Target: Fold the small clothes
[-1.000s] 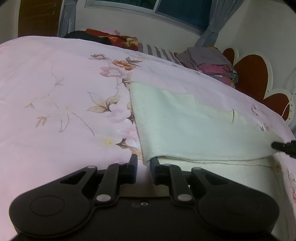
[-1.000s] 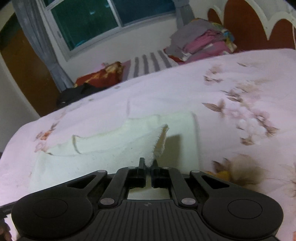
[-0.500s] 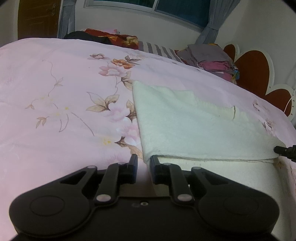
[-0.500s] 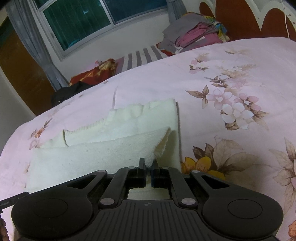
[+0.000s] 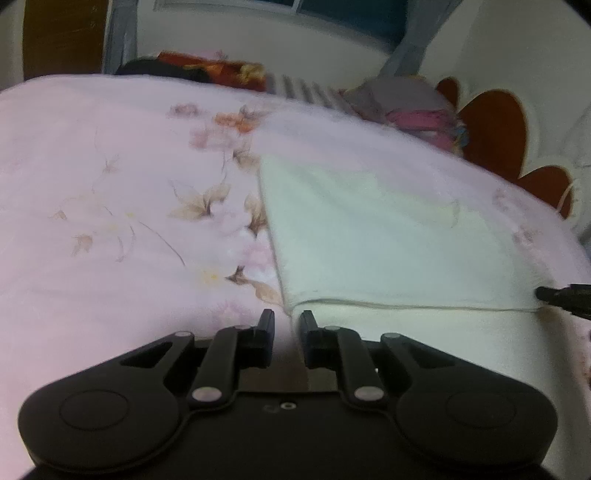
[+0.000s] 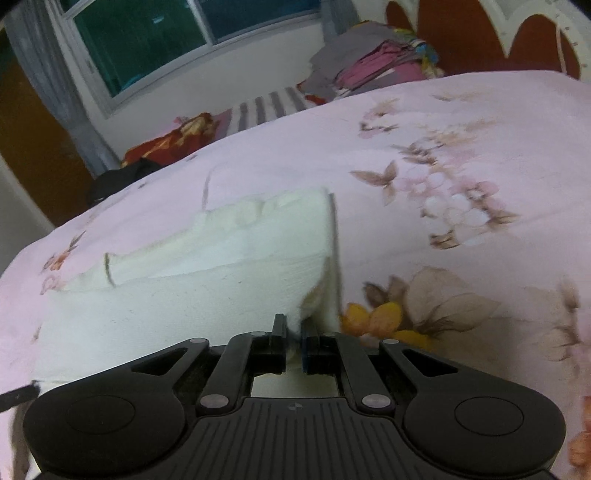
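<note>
A cream cloth lies folded on the pink flowered bedspread. Its near folded edge runs across just beyond my left gripper. The left jaws are opening, and the fold's corner lies flat at the tips with a gap showing and nothing pinched. In the right wrist view the cream cloth has its right corner pulled up into my right gripper. The right jaws are opening, though the cloth still fills the narrow gap and touches both pads. The right gripper's tip shows at the fold's far end.
A pile of folded clothes sits at the head of the bed by the brown headboard. A striped pillow and a red patterned cloth lie under the window. Bedspread stretches to the right.
The cloth's upper layer has come down flat onto the lower one, its edge near the grippers. The right gripper sank a little toward the bed. Both jaw gaps look slightly wider.
</note>
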A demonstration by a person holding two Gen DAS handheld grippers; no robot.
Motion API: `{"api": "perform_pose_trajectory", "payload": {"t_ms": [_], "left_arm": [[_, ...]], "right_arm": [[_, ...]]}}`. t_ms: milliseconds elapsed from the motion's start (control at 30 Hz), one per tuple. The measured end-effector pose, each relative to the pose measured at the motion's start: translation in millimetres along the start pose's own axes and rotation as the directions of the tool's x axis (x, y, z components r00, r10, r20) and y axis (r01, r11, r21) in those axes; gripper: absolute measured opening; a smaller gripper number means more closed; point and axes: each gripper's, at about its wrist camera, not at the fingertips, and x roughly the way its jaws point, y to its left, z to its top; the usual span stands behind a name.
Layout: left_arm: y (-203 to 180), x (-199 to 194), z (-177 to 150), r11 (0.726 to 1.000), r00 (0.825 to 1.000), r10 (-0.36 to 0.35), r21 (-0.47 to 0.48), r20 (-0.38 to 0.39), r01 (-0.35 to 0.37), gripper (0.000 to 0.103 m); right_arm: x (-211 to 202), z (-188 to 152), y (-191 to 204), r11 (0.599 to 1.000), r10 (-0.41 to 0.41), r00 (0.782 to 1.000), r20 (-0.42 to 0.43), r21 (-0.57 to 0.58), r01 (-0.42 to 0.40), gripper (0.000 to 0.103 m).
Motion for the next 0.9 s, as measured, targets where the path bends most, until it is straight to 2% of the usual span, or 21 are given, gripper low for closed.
{"api": "perform_pose_trajectory", "payload": {"t_ms": [33,100,167,267,333,400,500,567,667,700,733,800,833,867,900], "left_arm": [[-1,-11,1,1.000,0.999,-0.010,0.012,0.034,0.010,0.025],[-6,-21,5,1.000,0.997,-0.013,0.019,0.077,0.012,0.027],[-13,-14,9,0.999,0.994,-0.040,0.005,0.101,0.039,0.027],[-29,17,9,0.998,0.997,-0.068,0.013,0.048,0.067,0.027],[-32,36,5,0.996,0.996,-0.082,0.018,-0.019,0.082,0.027],[-30,33,9,0.995,0.995,-0.100,-0.015,-0.011,0.099,0.027],[-32,36,33,0.994,0.994,-0.109,-0.003,0.029,0.110,0.027],[-35,51,54,0.995,0.995,-0.092,0.047,0.039,0.090,0.027],[-31,83,78,0.995,0.997,-0.061,0.078,0.043,0.057,0.029],[-25,94,82,0.996,0.999,-0.038,0.077,0.033,0.036,0.029],[-16,108,85,0.998,1.000,-0.013,0.063,0.002,0.012,0.029],[-1,108,85,0.999,0.999,-0.041,0.013,0.018,0.040,0.025],[1,103,86,0.999,0.999,-0.042,-0.007,0.015,0.042,0.025],[-2,94,85,0.999,0.999,-0.040,-0.009,0.037,0.041,0.026],[-7,86,85,0.999,0.997,-0.053,-0.009,0.063,0.054,0.029]], "right_arm": [[-10,1,-1,0.999,-0.047,0.999,0.027,-0.005,0.047,0.027],[-27,3,-1,0.996,-0.076,0.991,0.108,-0.030,0.080,0.028],[-30,5,2,0.999,-0.034,0.994,0.108,-0.027,0.038,0.028],[-15,3,15,0.998,-0.001,0.998,0.066,-0.063,0.005,0.028],[9,-4,18,0.993,-0.055,0.997,-0.049,-0.110,0.049,0.027],[7,-1,22,0.982,-0.078,0.996,-0.041,-0.173,0.070,0.028],[-5,18,20,0.989,-0.031,0.998,0.063,-0.143,0.040,0.028],[10,36,17,0.995,-0.017,0.998,0.063,-0.098,0.024,0.028],[43,57,19,0.994,-0.006,0.999,0.043,-0.109,0.011,0.028],[57,59,16,0.994,-0.018,1.000,0.013,-0.103,0.019,0.028],[69,58,11,0.993,-0.068,0.998,-0.017,-0.095,0.066,0.027],[72,53,5,0.989,-0.118,0.993,0.009,-0.087,0.118,0.028],[71,54,4,0.987,-0.140,0.990,-0.011,-0.079,0.139,0.028],[65,55,4,0.989,-0.134,0.991,0.000,-0.060,0.134,0.028],[54,54,7,0.989,-0.136,0.990,0.046,-0.050,0.138,0.028]]}}
